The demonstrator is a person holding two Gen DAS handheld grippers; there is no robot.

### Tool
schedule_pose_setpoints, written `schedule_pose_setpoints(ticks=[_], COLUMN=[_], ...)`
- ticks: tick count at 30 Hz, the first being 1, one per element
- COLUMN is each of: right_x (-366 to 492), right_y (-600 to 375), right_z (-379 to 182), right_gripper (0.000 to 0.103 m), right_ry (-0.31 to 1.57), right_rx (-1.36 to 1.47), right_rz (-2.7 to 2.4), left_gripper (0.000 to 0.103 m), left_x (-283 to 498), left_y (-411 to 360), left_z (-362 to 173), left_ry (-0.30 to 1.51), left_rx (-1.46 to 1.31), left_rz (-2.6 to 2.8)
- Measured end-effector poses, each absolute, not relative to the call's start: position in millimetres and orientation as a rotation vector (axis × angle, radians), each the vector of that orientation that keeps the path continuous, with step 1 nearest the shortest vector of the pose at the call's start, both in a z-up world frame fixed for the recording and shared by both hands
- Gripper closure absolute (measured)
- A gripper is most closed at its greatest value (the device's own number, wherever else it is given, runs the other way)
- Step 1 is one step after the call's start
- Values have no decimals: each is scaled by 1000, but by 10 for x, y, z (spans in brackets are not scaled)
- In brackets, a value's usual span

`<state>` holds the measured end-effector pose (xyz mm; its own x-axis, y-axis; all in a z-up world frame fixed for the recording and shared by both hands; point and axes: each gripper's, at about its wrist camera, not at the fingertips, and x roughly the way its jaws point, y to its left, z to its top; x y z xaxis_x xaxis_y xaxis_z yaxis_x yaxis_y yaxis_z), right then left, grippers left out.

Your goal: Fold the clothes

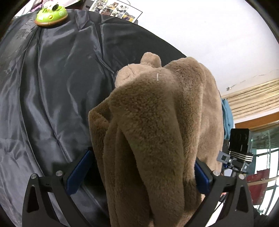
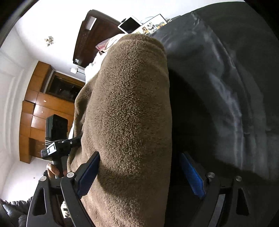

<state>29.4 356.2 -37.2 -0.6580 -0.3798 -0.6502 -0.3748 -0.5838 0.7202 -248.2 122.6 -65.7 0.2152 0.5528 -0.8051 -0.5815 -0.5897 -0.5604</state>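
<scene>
Surface dark satin sheet [image 1: 52,78] | wood cabinets [image 2: 40,108] | both claws [image 1: 141,172] [image 2: 139,174] wide, brown fleece [image 1: 157,122] between

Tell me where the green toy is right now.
In the left wrist view, the green toy sits at the top left on the dark satin cover, beside a photo sheet and far beyond the brown fleece garment.

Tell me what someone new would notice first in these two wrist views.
A thick brown fleece garment fills the middle of both views, bunched between the blue-padded jaws of the left gripper and the right gripper. Under it spreads a shiny dark satin sheet. At its far edge, upper left in the left view, sits a green round plastic toy.
</scene>
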Motion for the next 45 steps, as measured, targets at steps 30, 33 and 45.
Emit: schedule_pose_setpoints(ticks=[30,33,45], right_x=[216,287,910], right_y=[3172,3119,3341], right_z=[190,404,859], right_gripper=[53,53,53], right_ry=[-1179,-1089,-1006], right_rx=[1304,1299,1211], right_rz=[-2638,-2705,-2810], left_gripper=[45,46,46], left_x=[-2236,-2142,-1504], left_y=[1323,1351,1745], left_z=[-288,-186,285], left_ry=[13,-3,-17], left_rx=[-1498,-1477,-1414], left_rz=[1430,1427,1457])
